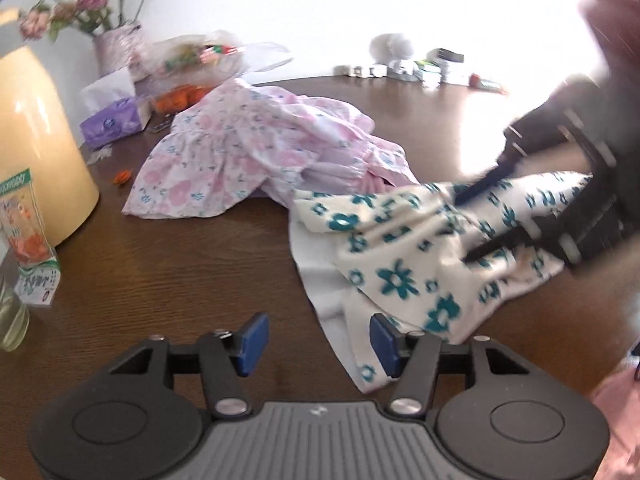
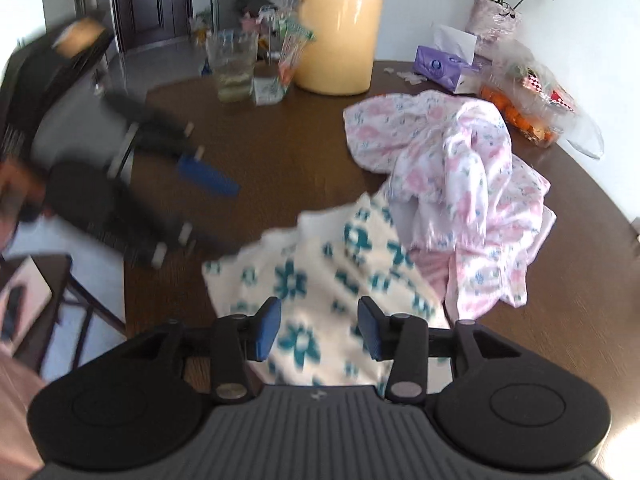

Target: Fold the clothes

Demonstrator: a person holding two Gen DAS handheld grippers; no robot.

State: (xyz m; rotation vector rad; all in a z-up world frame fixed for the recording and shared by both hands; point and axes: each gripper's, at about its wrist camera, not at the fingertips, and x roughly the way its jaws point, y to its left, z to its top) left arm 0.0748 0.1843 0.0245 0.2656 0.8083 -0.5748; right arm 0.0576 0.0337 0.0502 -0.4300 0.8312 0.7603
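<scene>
Bright daylight; the white wall (image 1: pixel 460 8) blows out to glare on the left wrist view's right side; motion blur smears the cream floral cloth (image 2: pixel 320 280); fisheye bends the desk (image 2: pixel 280 152) edges.

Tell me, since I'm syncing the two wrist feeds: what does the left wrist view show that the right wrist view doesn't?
Only the left wrist view shows the small boxes and white object along the far wall. Only the right shows the dark door, the glass and a chair. Both share the teal-flowered garment, pink floral garment, yellow jug, tissue box, flower vase and table.
</scene>
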